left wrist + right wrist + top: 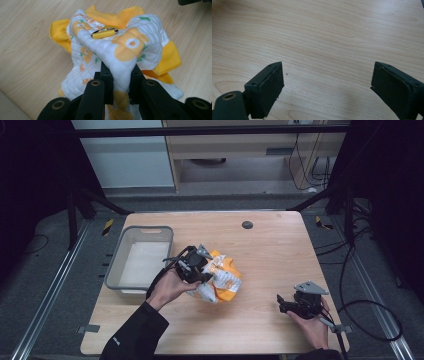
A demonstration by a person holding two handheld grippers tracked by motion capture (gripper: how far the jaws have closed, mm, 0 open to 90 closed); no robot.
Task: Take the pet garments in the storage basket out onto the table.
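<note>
A small piece of clothing (220, 277), quilted white with orange print and a yellow lining, lies bunched near the middle of the wooden table (270, 250), just right of a grey plastic bin (142, 257) that stands at the table's left side. The left gripper (197, 270) sits at the garment's near-left edge, and in the left gripper view its 2 jaws are clenched on a raised fold of the white quilted cloth (120, 65), which bulges up between them. A short yellow strap with a metal end (104, 32) lies on top of the pile. The right gripper (285, 304) rests low near the table's right front corner, well apart from the garment; its jaws stand wide apart over bare wood (324, 42), holding nothing. The garment looks light, soft and floppy, so it will likely sag and unfold when lifted and trail loose ends. A thick fold, such as the one now pinched, seems the safest hold, since a single thin layer could slip out. The yellow trim could also serve as a second hold.
</note>
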